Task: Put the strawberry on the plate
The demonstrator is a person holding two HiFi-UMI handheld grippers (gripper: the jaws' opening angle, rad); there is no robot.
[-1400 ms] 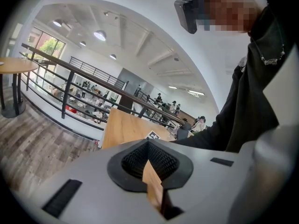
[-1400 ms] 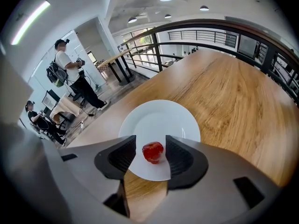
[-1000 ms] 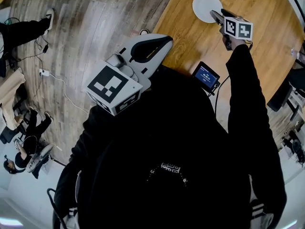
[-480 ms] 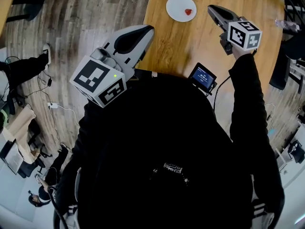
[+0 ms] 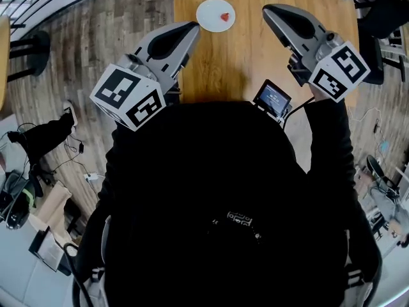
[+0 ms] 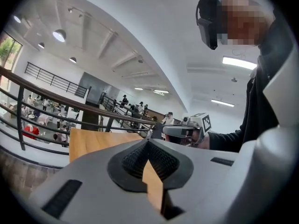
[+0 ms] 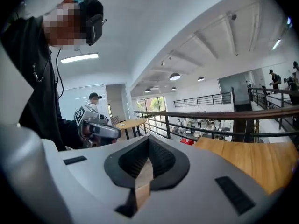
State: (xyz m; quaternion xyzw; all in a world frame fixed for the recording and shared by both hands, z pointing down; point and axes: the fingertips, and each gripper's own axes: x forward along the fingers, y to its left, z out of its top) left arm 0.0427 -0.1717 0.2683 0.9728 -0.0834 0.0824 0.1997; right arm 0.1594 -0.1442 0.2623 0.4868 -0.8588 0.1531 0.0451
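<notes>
One strawberry [image 5: 225, 16] lies on the white plate [image 5: 208, 8]. The plate sits on the wooden tabletop [image 5: 255, 56], nearer its left edge than its right and well away from the near edge.

A second ago the right gripper [image 5: 268, 9] hung over that plate and no berry showed. Half a second ago the berry was already on the plate and the gripper had drawn off to the right. Now it is held higher and looms larger in the head view, to the right of the plate and clear of it. Its jaws have just been closing and now meet, with nothing between them.

The left gripper [image 5: 192, 27] has shifted less. It hangs above the tabletop's left edge, beside the plate but apart from it, with its jaws together and empty too.

The left cube [image 5: 128, 99] and the right cube [image 5: 339, 69] bear only black-and-white square patterns. A small screen [image 5: 273, 99] at the tabletop's near edge glows blue, with lines of print too small to read. A pale mark on the person's dark top [image 5: 236, 221] cannot be read either.
</notes>
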